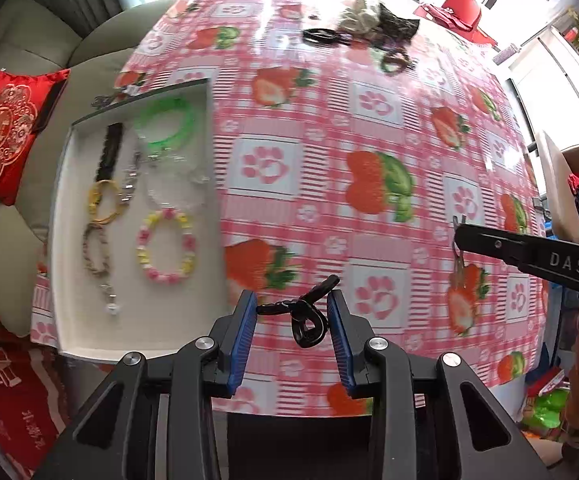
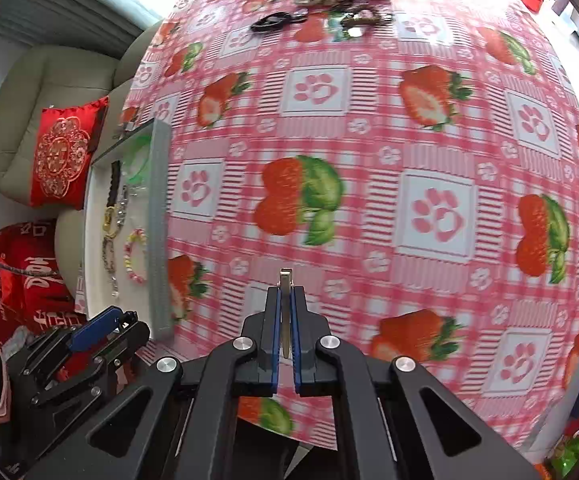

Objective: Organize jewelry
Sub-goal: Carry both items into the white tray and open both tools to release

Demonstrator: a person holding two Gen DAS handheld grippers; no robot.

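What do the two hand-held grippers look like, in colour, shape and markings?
Both look alike. The left hand-held gripper has a black frame of angular linkage bars with round silver pivot bolts and two flat fingers with ribbed blue pads. The right hand-held gripper has the same design. In the left wrist view its black finger carries the white letters "DAS".

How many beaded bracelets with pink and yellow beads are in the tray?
1: the pink and yellow bracelet lies in the white tray, at its near right.
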